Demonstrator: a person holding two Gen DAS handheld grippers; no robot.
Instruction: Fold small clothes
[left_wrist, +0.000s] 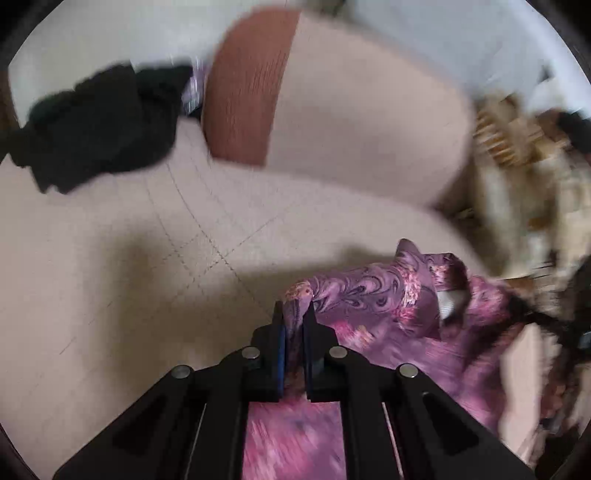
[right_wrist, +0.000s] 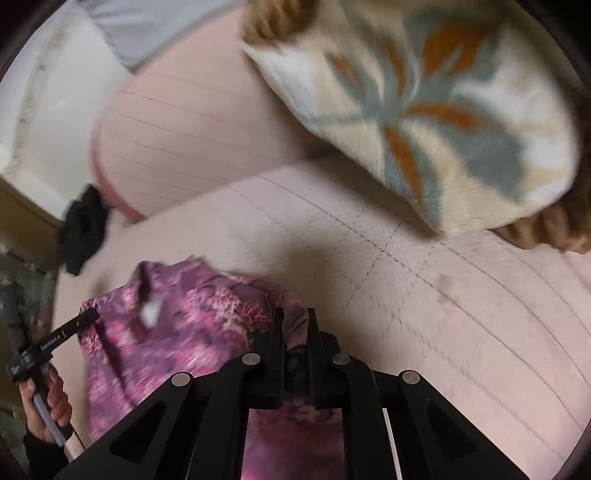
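Left hand-held gripper (left_wrist: 293, 314) clamps a bunched edge of the purple floral garment (left_wrist: 388, 295). Right hand-held gripper (right_wrist: 295, 321) clamps another edge. Garment hangs above the pink quilted bed (left_wrist: 110, 277).

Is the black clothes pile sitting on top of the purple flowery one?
No, the black clothes pile lies far off on the sofa cushion, apart from the purple flowery garment that the left gripper pinches.

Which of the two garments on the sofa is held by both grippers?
The purple floral garment: the left gripper and right gripper both pinch it. The black garment lies apart, untouched.
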